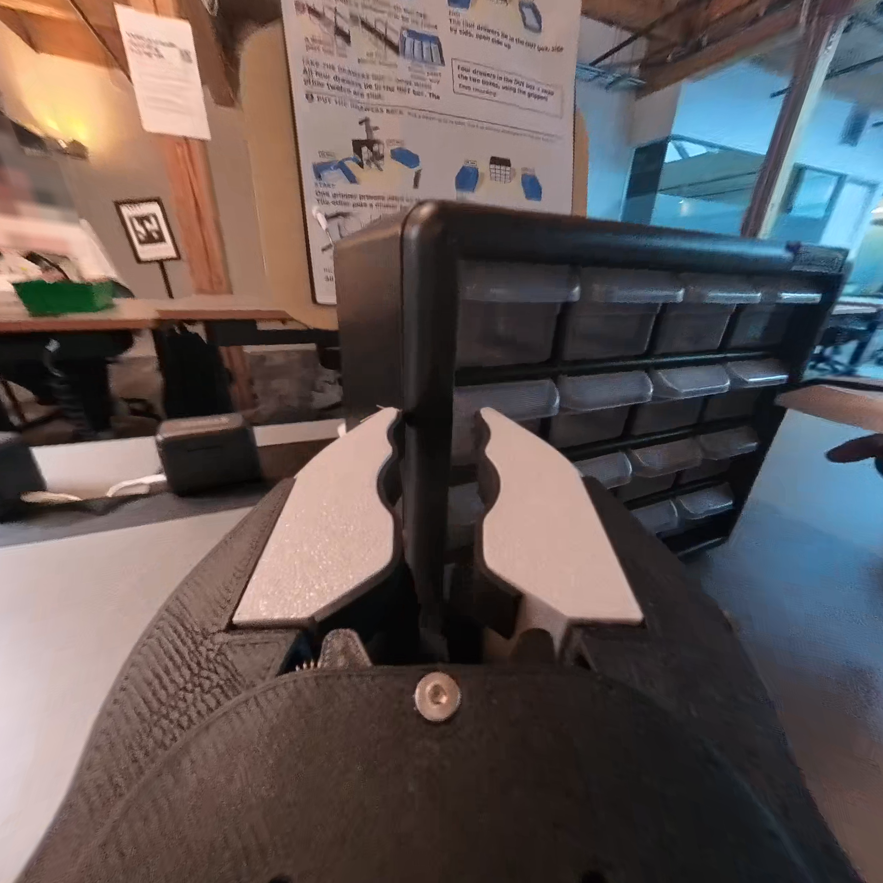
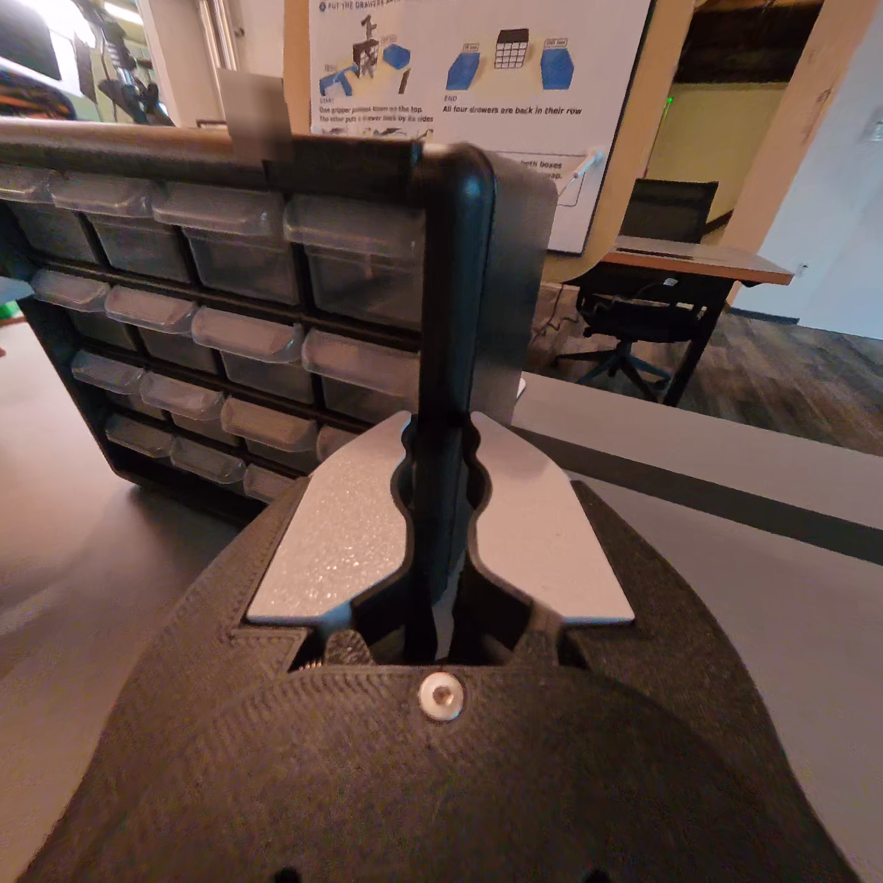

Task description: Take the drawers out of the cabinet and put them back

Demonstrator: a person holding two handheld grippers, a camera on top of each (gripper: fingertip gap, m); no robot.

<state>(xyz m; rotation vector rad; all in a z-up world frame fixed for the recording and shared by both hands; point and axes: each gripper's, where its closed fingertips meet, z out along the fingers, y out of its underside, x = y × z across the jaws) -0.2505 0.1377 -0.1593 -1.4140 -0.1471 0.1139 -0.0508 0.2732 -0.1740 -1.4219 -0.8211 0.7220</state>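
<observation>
2 hand-held grippers, left and right, each closed on an opposite front corner post of cabinet, frame centre, probably to reposition it on surface; drawers all seated.

One cabinet stands on the worktop. Its front holds four rows of clear drawers, four to a row in the top rows, which makes sixteen if the partly hidden bottom rows match. Two claws are present, one at each front edge of the cabinet: the left claw and the right claw. Each claw has two grey fingers. One poster hangs behind.
</observation>
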